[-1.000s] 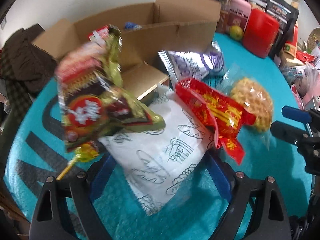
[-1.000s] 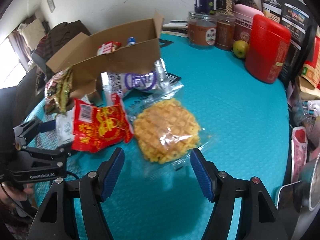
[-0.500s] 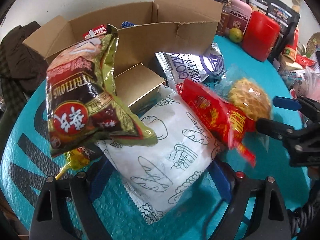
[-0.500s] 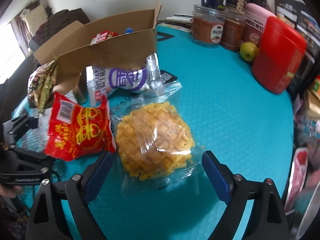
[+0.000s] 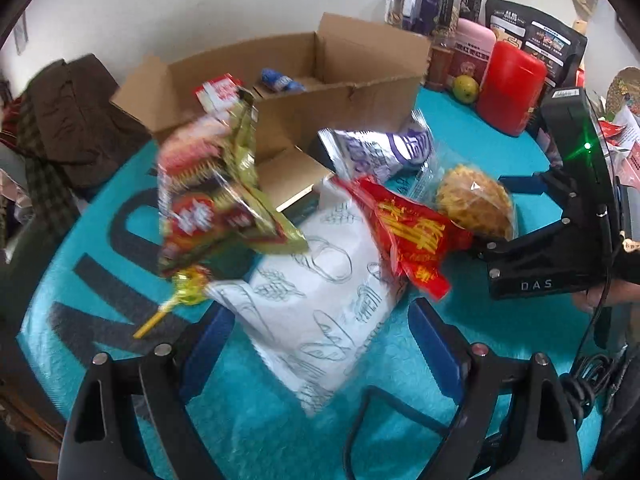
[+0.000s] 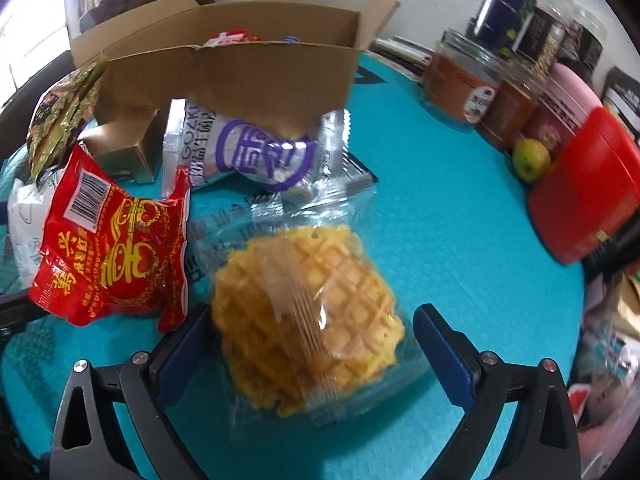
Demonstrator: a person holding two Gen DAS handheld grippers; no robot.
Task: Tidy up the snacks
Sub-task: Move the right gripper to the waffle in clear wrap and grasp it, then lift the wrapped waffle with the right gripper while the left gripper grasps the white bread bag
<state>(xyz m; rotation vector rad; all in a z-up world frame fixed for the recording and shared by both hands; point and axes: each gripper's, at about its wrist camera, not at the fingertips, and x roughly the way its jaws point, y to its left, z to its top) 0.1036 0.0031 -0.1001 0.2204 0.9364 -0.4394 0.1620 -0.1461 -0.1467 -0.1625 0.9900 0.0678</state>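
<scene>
My left gripper (image 5: pixel 320 316) is shut on a white bag (image 5: pixel 316 344) printed with bread drawings. A green and red snack packet (image 5: pixel 208 200), a lollipop (image 5: pixel 184 288) and a red packet (image 5: pixel 412 232) rest on or against the bag. My right gripper (image 6: pixel 312 312) is open low over the teal table, its blue pads either side of a clear-wrapped waffle (image 6: pixel 308 312) without pressing it. In the left wrist view the right gripper (image 5: pixel 496 216) sits at the waffle (image 5: pixel 472 200). Behind stands the open cardboard box (image 6: pixel 240 76) with a few snacks inside.
A silver and purple packet (image 6: pixel 256 148) and a small gold box (image 6: pixel 124 148) lie in front of the cardboard box. Jars, a red canister (image 6: pixel 588 200) and a green fruit (image 6: pixel 530 158) line the far right. Dark clothing (image 5: pixel 72 120) lies at the left edge.
The right gripper's jaws widened and it came down and forward until they straddle the waffle. The left gripper rose a little with the white bag, and the green packet shifted on it.
</scene>
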